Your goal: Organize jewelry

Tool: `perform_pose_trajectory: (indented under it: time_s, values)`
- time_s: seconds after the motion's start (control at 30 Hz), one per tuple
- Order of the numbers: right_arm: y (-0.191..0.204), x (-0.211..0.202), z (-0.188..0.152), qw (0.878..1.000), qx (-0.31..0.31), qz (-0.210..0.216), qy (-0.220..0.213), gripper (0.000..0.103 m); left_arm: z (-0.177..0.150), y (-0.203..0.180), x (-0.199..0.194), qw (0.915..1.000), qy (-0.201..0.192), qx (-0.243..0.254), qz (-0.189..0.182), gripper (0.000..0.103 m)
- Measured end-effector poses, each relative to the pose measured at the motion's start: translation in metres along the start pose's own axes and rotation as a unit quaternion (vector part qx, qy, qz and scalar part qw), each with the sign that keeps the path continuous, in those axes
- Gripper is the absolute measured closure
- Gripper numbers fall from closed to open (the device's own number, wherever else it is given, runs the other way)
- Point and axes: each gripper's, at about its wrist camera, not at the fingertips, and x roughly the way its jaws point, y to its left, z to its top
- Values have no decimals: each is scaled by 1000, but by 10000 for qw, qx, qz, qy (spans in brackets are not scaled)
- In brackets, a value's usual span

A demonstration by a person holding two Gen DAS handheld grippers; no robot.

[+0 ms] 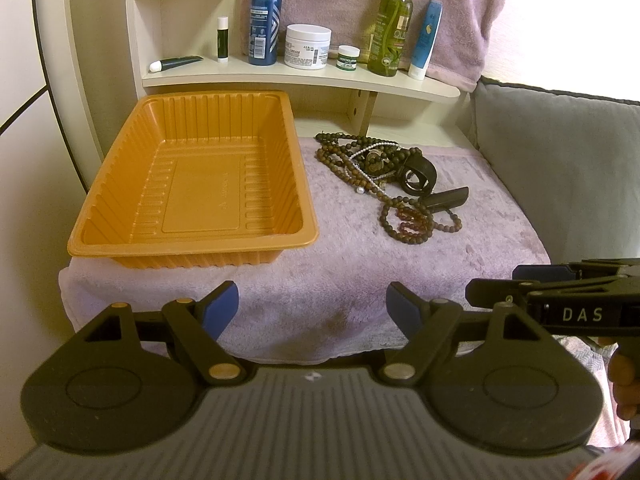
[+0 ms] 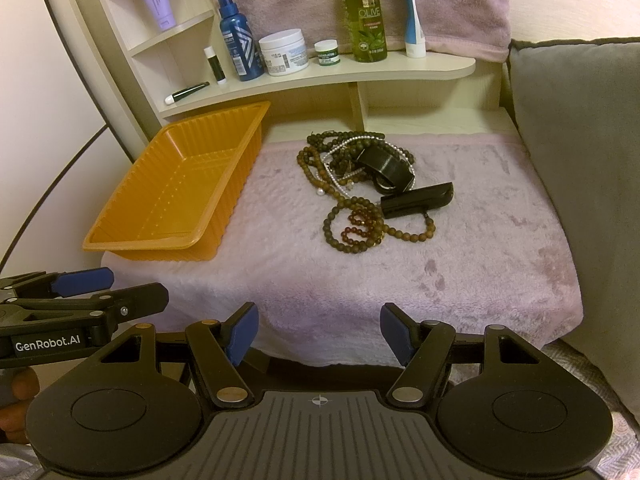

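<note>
An empty orange plastic tray (image 1: 100, 236) (image 2: 132, 242) sits on the left of a pale purple towel (image 1: 320, 280) (image 2: 320, 272). To its right lies a tangled pile of jewelry (image 1: 376, 168) (image 2: 348, 160): brown bead strands, a pearl chain, a reddish bead bracelet (image 1: 414, 220) (image 2: 362, 222), a black bangle (image 1: 418, 178) (image 2: 386, 168) and a black bar-shaped clip (image 1: 448, 198) (image 2: 418, 198). My left gripper (image 1: 312, 308) is open and empty at the towel's near edge. My right gripper (image 2: 318, 334) is open and empty beside it, and also shows side-on in the left wrist view (image 1: 496, 284).
A cream shelf (image 1: 304, 80) (image 2: 320, 76) behind the towel holds a blue spray bottle (image 1: 264, 20), a white cream jar (image 1: 308, 46), a small green jar, an olive bottle (image 2: 362, 12) and tubes. A grey cushion (image 1: 560, 168) (image 2: 580, 140) borders the right side.
</note>
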Motion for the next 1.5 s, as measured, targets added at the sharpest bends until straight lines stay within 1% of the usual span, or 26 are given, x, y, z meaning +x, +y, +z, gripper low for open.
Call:
perform_pose_trajectory:
  time_s: [0.27, 0.4, 0.53, 0.67, 0.77, 0.87, 0.97, 1.2, 1.37, 1.43, 1.5]
  values:
    - [0, 1, 1, 10000, 19, -6, -19, 36, 1, 3, -2, 10000, 15, -46, -23, 23]
    - [-4, 3, 2, 9999, 81, -18, -144, 36, 3, 11, 1, 9998, 35, -193, -37, 23]
    - [-11, 8, 3, 9995, 157, -26, -257, 36, 1, 25, -1, 9991, -82, -410, 105, 23]
    - [-20, 12, 5, 9990, 245, -48, -367, 36, -4, 48, -1, 9963, -247, -761, 325, 23]
    - [-26, 16, 7, 9986, 322, -74, -405, 36, -8, 65, 0, 9921, -399, -1020, 609, 24]
    - [-31, 22, 7, 9984, 373, -96, -405, 36, -12, 83, 0, 9855, -628, -1332, 844, 26]
    - [-35, 30, 8, 9984, 423, -144, -349, 36, -14, 95, 2, 9787, -828, -1513, 1110, 28]
    - [-45, 46, 13, 9980, 476, -324, -268, 36, -14, 117, 14, 9658, -1092, -1914, 1367, 30]
    - [-50, 52, 19, 9973, 501, -469, -277, 36, -15, 134, 30, 9516, -1420, -2215, 1587, 30]
    - [-52, 55, 20, 9971, 509, -511, -250, 36, -15, 140, 36, 9492, -1481, -2276, 1592, 30]
    - [-52, 59, 21, 9970, 497, -554, -202, 36, -14, 145, 42, 9486, -1526, -2262, 1602, 30]
